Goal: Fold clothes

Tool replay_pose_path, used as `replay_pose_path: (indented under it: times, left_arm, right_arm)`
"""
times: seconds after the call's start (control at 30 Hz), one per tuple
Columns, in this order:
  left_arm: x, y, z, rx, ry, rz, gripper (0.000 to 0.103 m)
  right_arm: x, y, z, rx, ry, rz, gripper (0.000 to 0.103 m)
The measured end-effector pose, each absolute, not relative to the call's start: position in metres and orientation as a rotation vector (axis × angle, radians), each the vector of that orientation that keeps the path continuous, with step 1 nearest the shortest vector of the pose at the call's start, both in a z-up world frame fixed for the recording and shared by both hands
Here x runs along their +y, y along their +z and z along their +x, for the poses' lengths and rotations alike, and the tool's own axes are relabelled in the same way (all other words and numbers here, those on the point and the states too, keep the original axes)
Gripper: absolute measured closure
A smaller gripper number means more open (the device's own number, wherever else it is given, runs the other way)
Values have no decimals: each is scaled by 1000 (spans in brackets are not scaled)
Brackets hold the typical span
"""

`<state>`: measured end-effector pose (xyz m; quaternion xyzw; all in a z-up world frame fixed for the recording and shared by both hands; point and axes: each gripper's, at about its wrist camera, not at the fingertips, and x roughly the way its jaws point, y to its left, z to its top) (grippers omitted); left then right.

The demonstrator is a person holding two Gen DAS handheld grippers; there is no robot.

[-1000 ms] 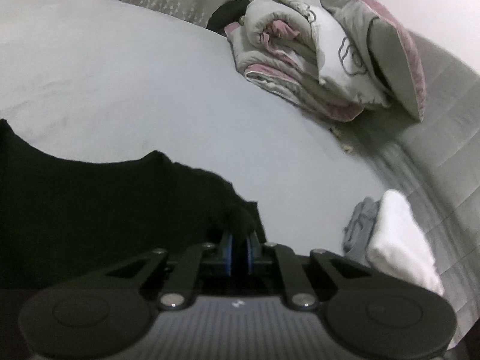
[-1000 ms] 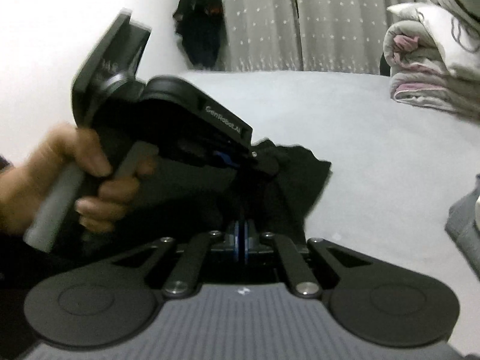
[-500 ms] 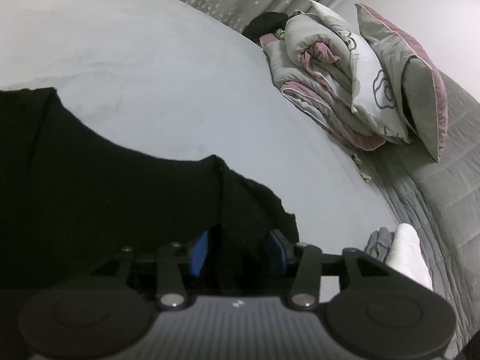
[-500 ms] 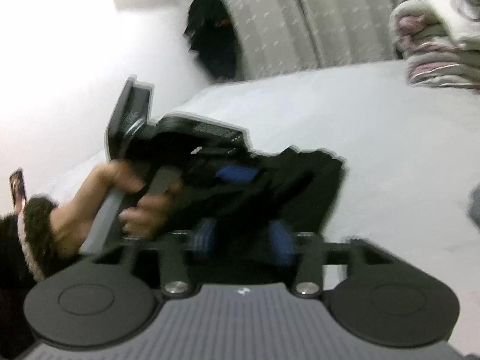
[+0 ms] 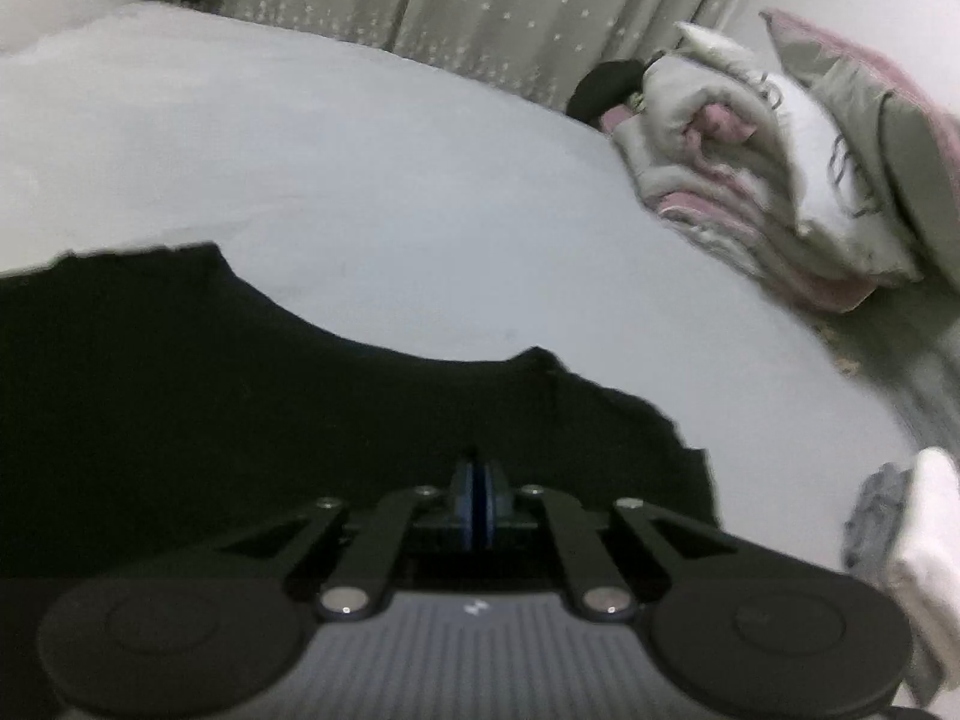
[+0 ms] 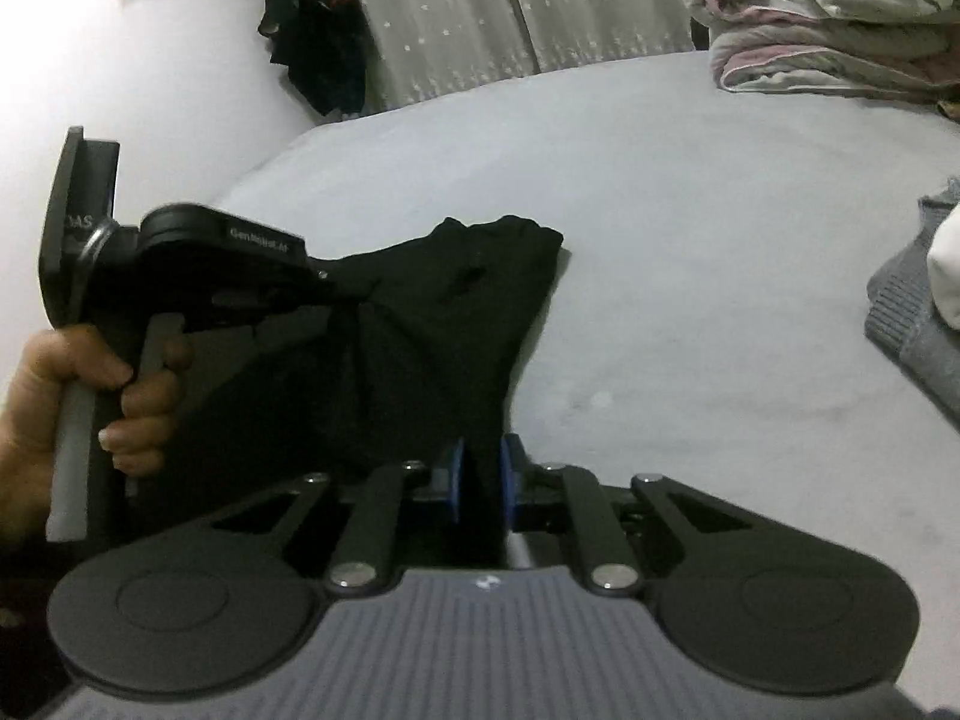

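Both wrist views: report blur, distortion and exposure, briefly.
Left wrist view: motion blur smears the folded bedding and the white towel; fisheye bows the bed sheet; the black garment is an underexposed, detail-less mass. Right wrist view: sharper; the wall is washed out; garment folds barely show.

The bed [image 5: 372,180] lies bare across its middle and far side, open for passage. A stack of folded bedding [image 5: 750,180] blocks the far right corner. Folded grey and white clothes [image 6: 924,300] crowd the right edge; the black garment [image 6: 432,324] covers the near left.
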<state>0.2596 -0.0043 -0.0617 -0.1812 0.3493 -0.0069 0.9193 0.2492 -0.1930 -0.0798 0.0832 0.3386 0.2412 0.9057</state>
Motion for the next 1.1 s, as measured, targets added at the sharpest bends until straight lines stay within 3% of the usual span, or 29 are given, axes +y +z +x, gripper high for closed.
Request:
replay_pose_path:
  times: [0.03,0.1,0.17,0.63,0.73,0.77,0.8,0.87,1.1]
  left_arm:
    - [-6,-58,261,712,7,-345,95]
    - [-9,-48,265,695,4,-317,69]
    - [-15,-36,269,680,-29,-307,63]
    - [-119,-34,301,788,-200,-27,62]
    - [-125,-41,307,792,-125,21,63]
    - [-125,-43,310,798,-108,26,70]
    - [-123,-45,313,804,-101,17,86]
    - [-119,-46,312,791,-102,-38,99]
    - [-99,-50,308,717,-195,-237,99]
  right_arm:
    - [-195,-80,251,701,500,182,90]
    - [-194,-80,253,701,502,185,90]
    - [-196,-82,248,700,511,193,84]
    - [-195,-85,238,692,516,220,81]
    - [-195,-85,237,690,515,218,82]
    - [-194,-85,237,691,515,215,82]
    - [-194,-85,236,691,514,211,82]
    - [-192,-84,235,693,504,195,95]
    - [-207,-65,227,657,481,232,99]
